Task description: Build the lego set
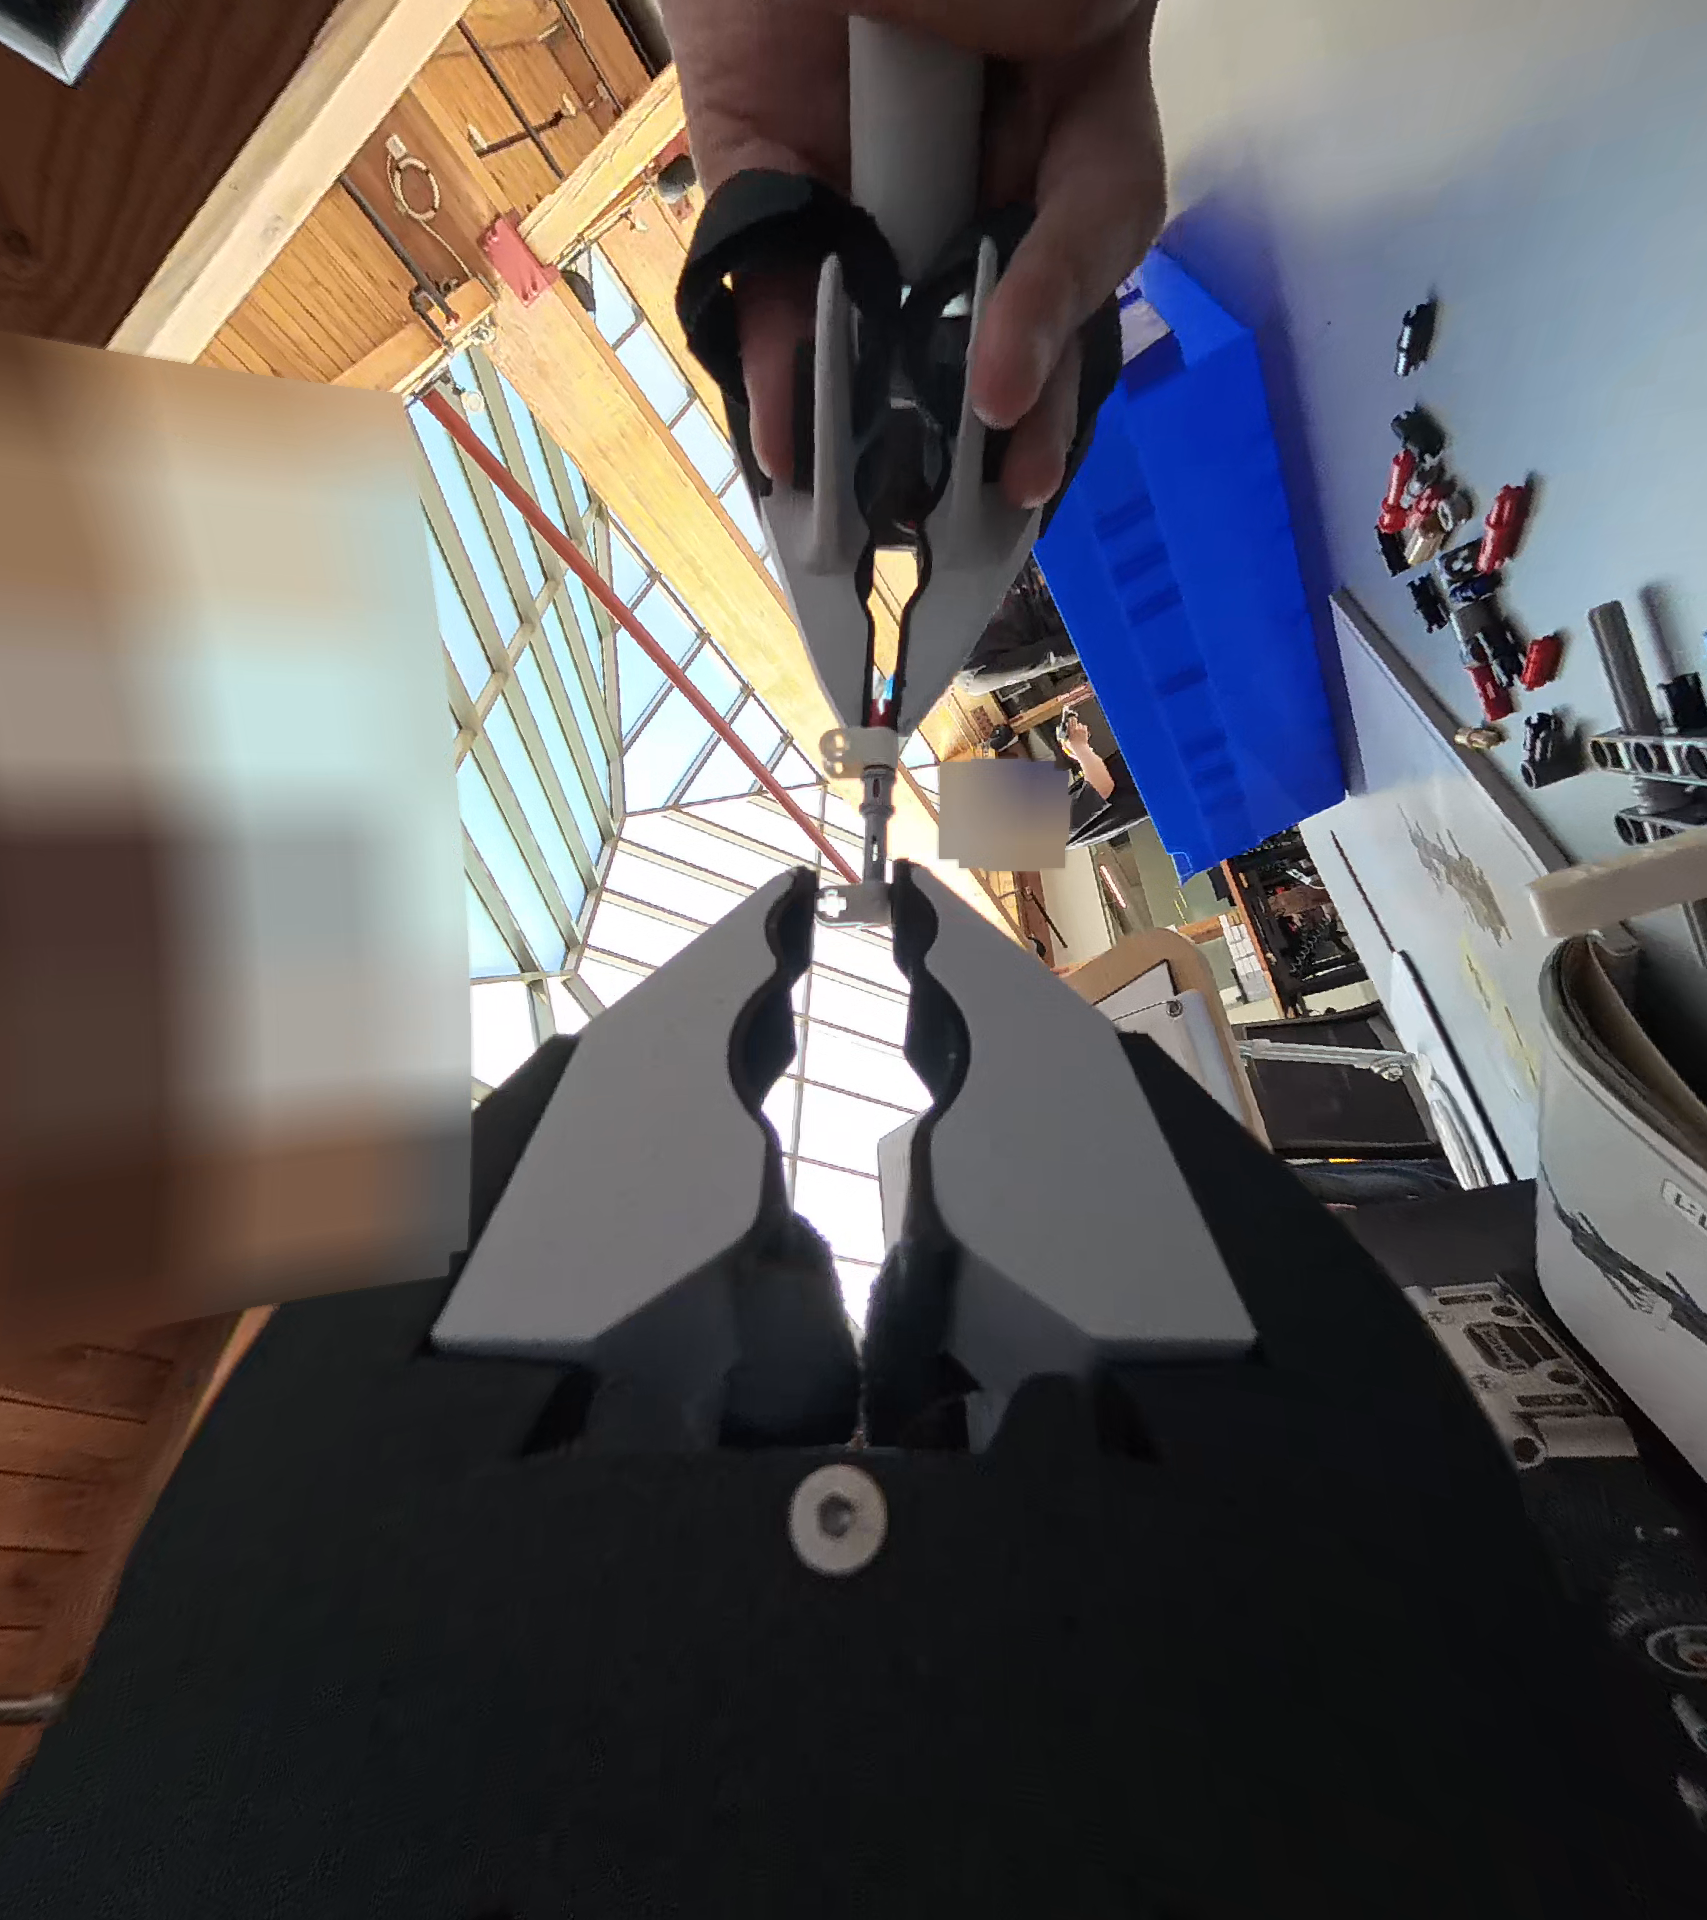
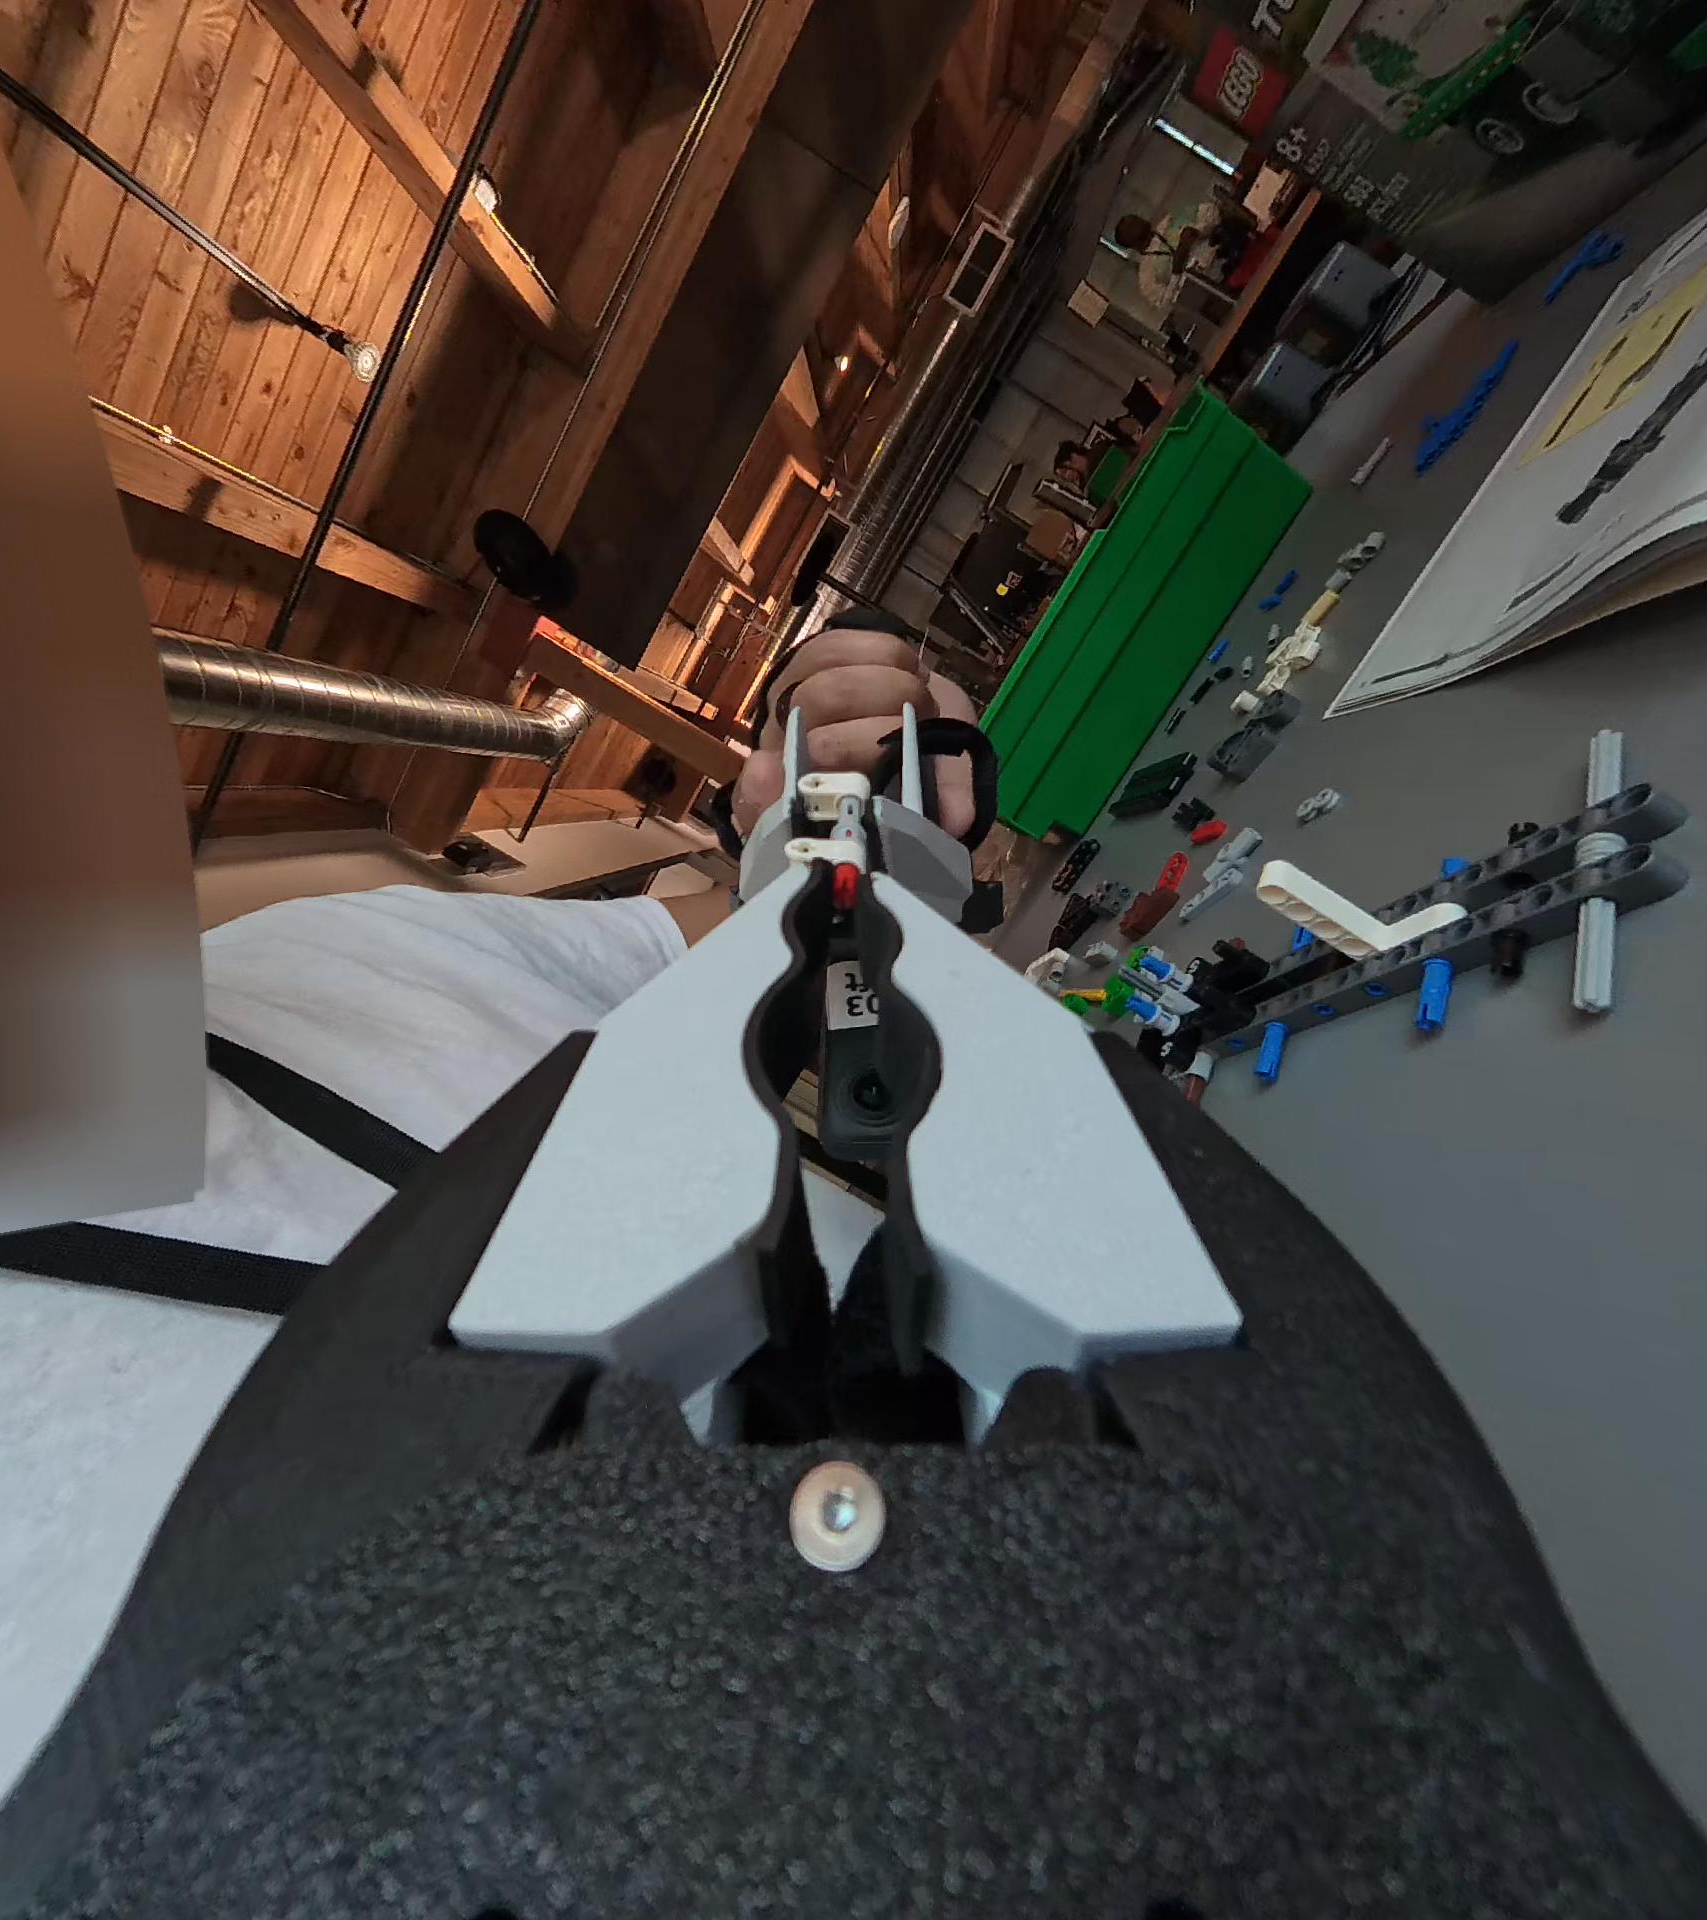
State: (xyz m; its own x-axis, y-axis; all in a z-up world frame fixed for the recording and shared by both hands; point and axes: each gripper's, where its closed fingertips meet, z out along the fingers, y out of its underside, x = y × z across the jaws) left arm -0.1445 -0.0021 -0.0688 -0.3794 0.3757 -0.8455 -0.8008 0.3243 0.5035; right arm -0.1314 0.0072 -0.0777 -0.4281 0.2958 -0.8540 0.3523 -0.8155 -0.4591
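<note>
While the small lego sub-assembly [image 1: 861, 821] is held in the air between the two tools, well above the counter [image 2: 1451, 1247], it is gripped at both ends. The left hand-held gripper [image 1: 854, 899] is almost closed on a pale connector [image 1: 844, 906] at one end. The right hand-held gripper [image 2: 841, 883] is nearly closed on the red-tipped end [image 2: 842, 885], just under a second pale connector [image 2: 818, 850].

The piece is judged to be very light, of stiff, smooth plastic, so it may slip or turn between the pads. A thin grey axle [image 1: 873, 831] joins the parts and could be pulled out if it is bent. It is better held at the flat connectors than at the round axle. Loose pieces [image 2: 1192, 925] and a long grey beam frame [image 2: 1451, 935] lie on the matt grey counter beside an open instruction booklet [image 2: 1607, 416].
</note>
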